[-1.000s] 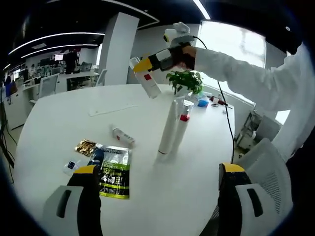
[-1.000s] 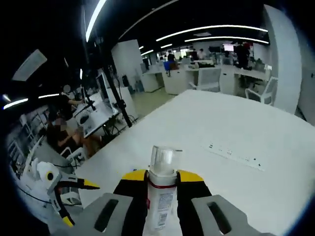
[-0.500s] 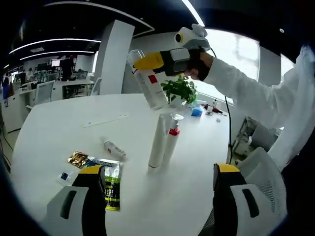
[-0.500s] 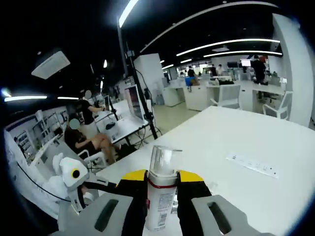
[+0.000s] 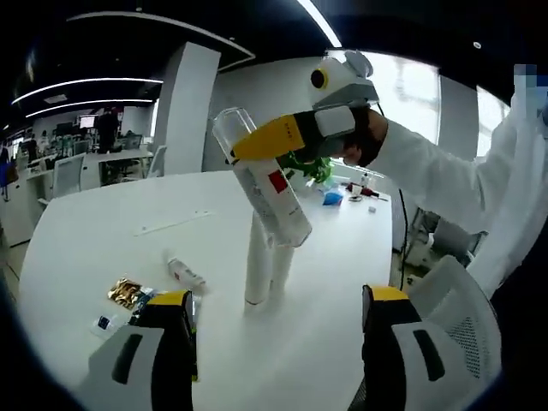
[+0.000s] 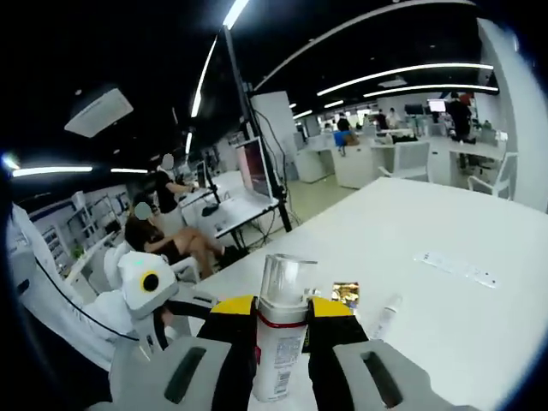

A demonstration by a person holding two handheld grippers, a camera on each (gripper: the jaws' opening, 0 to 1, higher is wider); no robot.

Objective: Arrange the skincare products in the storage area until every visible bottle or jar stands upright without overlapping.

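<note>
My right gripper (image 6: 282, 305) is shut on a white pump bottle (image 6: 277, 351) with a clear cap and a red band. In the left gripper view that bottle (image 5: 267, 187) hangs tilted in the air, held by the right gripper (image 5: 257, 144) above two tall white tubes (image 5: 257, 261) that stand upright side by side on the white table (image 5: 103, 231). A small white tube (image 5: 184, 274) lies flat on the table to their left, and it shows again as a small tube (image 6: 385, 315). My left gripper (image 5: 276, 298) is open with nothing between its fingers.
A gold sachet (image 5: 127, 291) and a small pale sachet (image 5: 103, 324) lie by my left jaw. A potted plant (image 5: 310, 167) and small items stand at the far table edge. A flat white strip (image 5: 171, 223) lies mid-table. A white chair (image 5: 467, 300) stands at the right. People sit at desks (image 6: 171, 240).
The right gripper has carried the bottle nearer and lower, over the two standing tubes. The right gripper view has swung, bringing the gold sachet and lying tube into it.
</note>
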